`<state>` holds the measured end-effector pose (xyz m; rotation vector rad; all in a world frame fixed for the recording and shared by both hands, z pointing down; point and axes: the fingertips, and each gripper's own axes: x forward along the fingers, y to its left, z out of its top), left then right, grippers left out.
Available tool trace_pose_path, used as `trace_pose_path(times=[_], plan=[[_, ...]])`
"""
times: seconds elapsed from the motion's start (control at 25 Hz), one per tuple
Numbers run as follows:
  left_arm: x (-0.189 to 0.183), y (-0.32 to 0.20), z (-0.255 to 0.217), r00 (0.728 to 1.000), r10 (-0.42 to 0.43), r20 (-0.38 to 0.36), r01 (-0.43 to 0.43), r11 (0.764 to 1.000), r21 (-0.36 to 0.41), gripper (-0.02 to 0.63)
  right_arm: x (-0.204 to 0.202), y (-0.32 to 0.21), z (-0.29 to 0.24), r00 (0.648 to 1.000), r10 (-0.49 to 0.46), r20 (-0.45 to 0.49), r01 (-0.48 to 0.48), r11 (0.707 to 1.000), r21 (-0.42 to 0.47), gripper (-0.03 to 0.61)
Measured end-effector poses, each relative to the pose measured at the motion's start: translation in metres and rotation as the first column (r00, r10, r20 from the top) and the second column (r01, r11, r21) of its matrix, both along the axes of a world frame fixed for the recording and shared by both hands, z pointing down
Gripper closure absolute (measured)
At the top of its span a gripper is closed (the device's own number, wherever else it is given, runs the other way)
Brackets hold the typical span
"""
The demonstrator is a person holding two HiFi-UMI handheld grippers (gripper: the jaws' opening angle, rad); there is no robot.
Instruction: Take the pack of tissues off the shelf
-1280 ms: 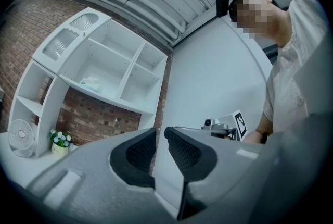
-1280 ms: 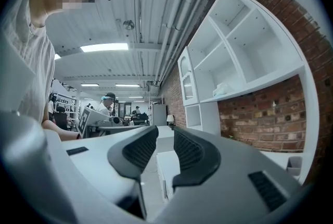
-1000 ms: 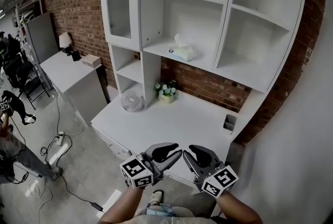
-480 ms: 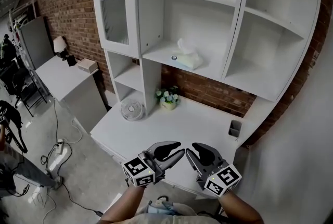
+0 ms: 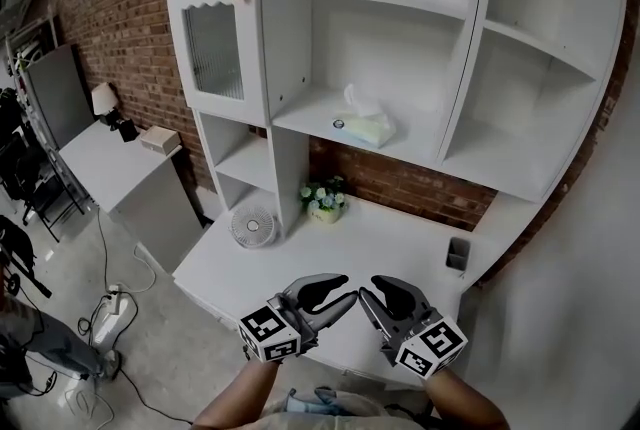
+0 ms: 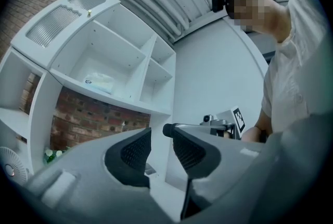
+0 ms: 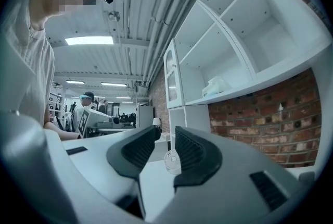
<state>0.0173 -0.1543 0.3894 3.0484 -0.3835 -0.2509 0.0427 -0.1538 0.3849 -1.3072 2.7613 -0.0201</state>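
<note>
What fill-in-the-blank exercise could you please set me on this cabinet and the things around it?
The pack of tissues lies on a ____ of the white cabinet.
In the head view, the small fan stands to the ____ of the flowerpot.
The wall behind the cabinet is made of ____.
Missing words: shelf; left; brick.

- Pack of tissues (image 5: 365,126) is up on the middle shelf (image 5: 300,113), with a small round thing (image 5: 338,124) just to its left.
- Down on the desk (image 5: 380,238), the flower pot (image 5: 323,202) is at the back, the fan (image 5: 252,226) to its left and a small holder (image 5: 457,253) far right.
- Left gripper (image 5: 348,290) and right gripper (image 5: 367,288) are side by side over the desk's near edge.
- Off left, the side table (image 5: 110,153) carries a lamp (image 5: 103,100) and a box (image 5: 160,139).
</note>
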Motion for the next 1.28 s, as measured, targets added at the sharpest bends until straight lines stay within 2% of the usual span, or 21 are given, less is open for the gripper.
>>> trace_pose_path(times=[0.72,0.96,1.28], plan=[[0.014,-0.022,-0.005,1.0,-0.014,0.0,0.014,1.0,0.006,0.489,0.018,-0.019,-0.004,1.0,-0.014,-0.022,0.014,1.0,-0.002,0.457],[0.02,-0.035,-0.015,0.999,-0.009,0.037,0.007,0.998,0.068,0.489,0.027,-0.032,-0.007,1.0,-0.021,-0.022,0.021,1.0,-0.006,0.457],[0.021,-0.06,-0.036,0.987,-0.047,0.151,0.013,0.975,0.221,0.489,0.034,-0.048,-0.017,1.0,-0.016,-0.02,0.016,1.0,0.014,0.456]])
